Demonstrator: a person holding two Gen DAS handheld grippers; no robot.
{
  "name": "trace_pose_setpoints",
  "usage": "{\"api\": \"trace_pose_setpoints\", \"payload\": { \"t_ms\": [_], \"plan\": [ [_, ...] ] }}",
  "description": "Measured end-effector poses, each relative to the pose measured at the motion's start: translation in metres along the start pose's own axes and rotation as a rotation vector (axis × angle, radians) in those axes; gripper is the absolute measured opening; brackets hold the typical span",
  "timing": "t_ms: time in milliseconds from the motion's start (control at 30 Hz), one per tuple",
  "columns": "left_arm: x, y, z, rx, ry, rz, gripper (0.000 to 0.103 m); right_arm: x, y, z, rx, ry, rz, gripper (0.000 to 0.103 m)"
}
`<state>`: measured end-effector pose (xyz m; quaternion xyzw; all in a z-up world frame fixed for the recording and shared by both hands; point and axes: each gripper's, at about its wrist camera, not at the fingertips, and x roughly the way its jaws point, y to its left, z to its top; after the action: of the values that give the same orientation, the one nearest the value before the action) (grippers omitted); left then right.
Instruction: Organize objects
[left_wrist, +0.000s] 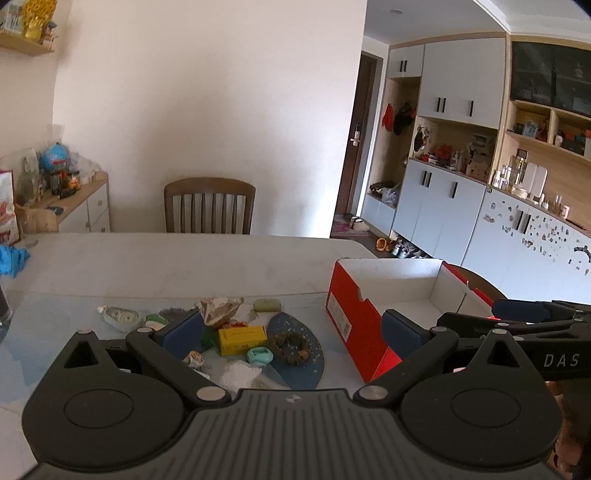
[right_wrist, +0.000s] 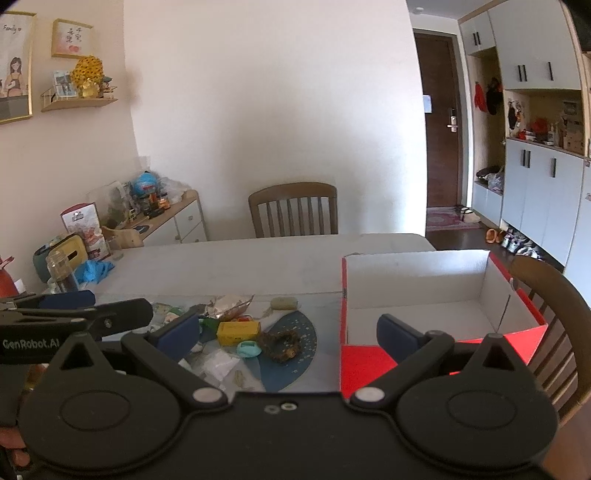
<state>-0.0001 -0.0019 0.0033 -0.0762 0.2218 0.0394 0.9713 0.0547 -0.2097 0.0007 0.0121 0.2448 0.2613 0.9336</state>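
Both claws, left (left_wrist: 291, 332) and right (right_wrist: 288, 334), hang spread and empty above the surface (left_wrist: 166, 258); sorting seems unstarted, so next: grip the yellow box (left_wrist: 242, 339) for the shoebox (left_wrist: 399, 291).

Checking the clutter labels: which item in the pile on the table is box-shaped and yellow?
The yellow box, lying flat mid-pile between the crumpled wrapper and the brown ring. Everything else there is rounded, soft or crumpled.

I am looking at a red box (right_wrist: 364, 363) with a white inside, a yellow carton (left_wrist: 242, 339), a teal clip (left_wrist: 260, 355), a brown scrunchie (left_wrist: 289, 347) and a dark blue speckled mat (left_wrist: 312, 350); my pads (left_wrist: 181, 332) are showing navy.
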Motion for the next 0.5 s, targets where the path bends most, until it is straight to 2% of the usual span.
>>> {"api": "trace_pose_setpoints", "payload": {
  "t_ms": [233,333,500],
  "plan": [
    [0.001,0.007,-0.004,0.0,0.013,0.035,0.103,0.011,0.008,-0.001,-0.007,0.033,0.019,0.102],
    [0.009,0.015,-0.007,0.003,0.034,0.045,0.103,0.022,0.015,-0.001,-0.021,0.056,0.002,0.102],
    [0.027,0.036,-0.009,0.011,0.079,0.028,0.103,0.042,0.03,-0.001,-0.048,0.09,0.008,0.102]
  ]
}}
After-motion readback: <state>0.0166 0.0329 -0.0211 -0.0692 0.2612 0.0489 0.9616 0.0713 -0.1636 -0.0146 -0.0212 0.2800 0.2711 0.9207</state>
